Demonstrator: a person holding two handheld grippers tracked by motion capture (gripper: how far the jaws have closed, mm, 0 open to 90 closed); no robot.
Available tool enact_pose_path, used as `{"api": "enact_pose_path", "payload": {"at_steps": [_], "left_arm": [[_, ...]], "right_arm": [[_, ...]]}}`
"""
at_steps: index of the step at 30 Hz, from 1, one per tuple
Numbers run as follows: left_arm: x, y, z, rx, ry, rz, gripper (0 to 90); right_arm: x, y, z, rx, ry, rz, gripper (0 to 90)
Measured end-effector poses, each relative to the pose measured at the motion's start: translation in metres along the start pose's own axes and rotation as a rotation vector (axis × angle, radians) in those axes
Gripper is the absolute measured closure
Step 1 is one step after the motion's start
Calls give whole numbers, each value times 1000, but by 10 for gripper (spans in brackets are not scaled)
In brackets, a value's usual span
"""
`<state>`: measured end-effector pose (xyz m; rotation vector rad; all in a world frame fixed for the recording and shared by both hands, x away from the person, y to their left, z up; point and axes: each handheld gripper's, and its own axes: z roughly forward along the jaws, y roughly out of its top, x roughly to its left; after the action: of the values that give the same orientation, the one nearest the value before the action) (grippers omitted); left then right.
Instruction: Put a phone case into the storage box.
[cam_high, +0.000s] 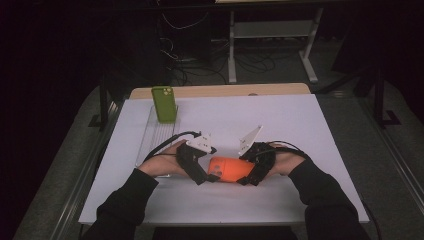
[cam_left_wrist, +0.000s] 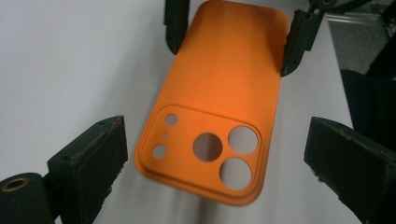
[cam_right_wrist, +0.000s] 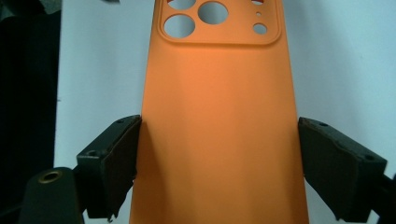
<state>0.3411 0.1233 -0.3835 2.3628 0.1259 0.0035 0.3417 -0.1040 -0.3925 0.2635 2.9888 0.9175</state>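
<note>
Lying between both grippers at the table's near middle, the orange phone case (cam_high: 230, 170) ran its long axis from nine to three o'clock. The right gripper (cam_right_wrist: 217, 158) pinched its plain end; the left gripper (cam_left_wrist: 215, 154) stood wide around the camera end, untouching.

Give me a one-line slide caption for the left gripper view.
Orange phone case on the white table, camera cutouts nearest, between the left tool's open jaws; the right tool flanks its far end.

The orange case (cam_right_wrist: 219, 130) runs off the bottom edge; its near corner (cam_left_wrist: 243, 198) looks blurred.
</note>
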Motion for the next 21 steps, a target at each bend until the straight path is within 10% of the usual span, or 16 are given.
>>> {"api": "enact_pose_path", "payload": {"at_steps": [21], "left_arm": [[-10,-4,12,95,-68,60,82]], "right_arm": [[22,22,2,-8,35,-83,153]]}}
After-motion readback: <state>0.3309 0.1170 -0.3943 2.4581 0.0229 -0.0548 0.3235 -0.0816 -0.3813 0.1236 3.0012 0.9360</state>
